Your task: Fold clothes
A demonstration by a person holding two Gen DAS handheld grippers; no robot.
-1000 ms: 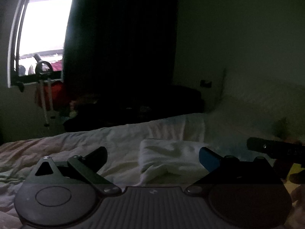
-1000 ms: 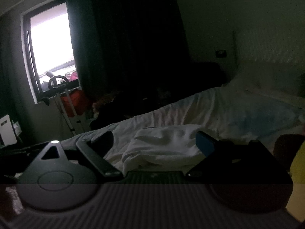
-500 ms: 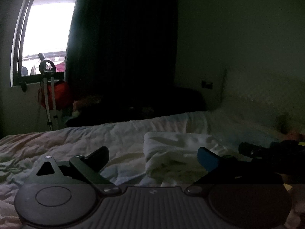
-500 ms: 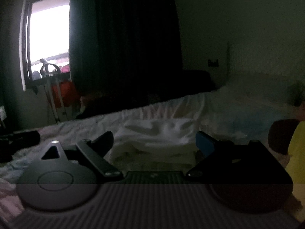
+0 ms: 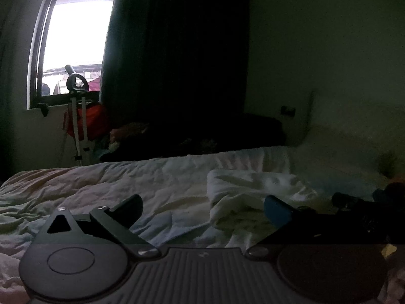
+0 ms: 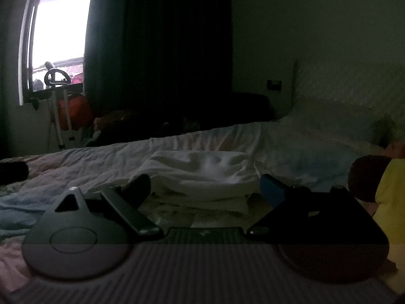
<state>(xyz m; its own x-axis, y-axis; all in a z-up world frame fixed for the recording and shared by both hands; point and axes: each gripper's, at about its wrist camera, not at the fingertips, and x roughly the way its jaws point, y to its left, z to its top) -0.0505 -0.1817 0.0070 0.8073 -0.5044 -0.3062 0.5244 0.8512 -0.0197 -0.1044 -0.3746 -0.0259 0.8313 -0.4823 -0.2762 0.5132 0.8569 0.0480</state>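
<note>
Both sets of jaws stand spread wide and hold nothing. The right gripper [image 6: 205, 185] sits low over the bed [image 6: 88, 162], its jaws straddling the near edge of the white cloth [image 6: 202, 174], which lies partly folded in a soft heap in the middle of the bed. The left gripper [image 5: 202, 206] hovers to the left of the cloth [image 5: 253, 190], with one jaw over bare sheet and the other at the cloth's near left corner.

The main risk is a pinch that takes the sheet along with the cloth: both are pale, crumpled and hard to tell apart in this dim light. A pinch on only the top layer would pull the heap open and undo the fold. To the right of the cloth, a yellow and dark bundle [image 6: 379, 185] lies close enough to snag the right gripper on a sideways sweep.
</note>
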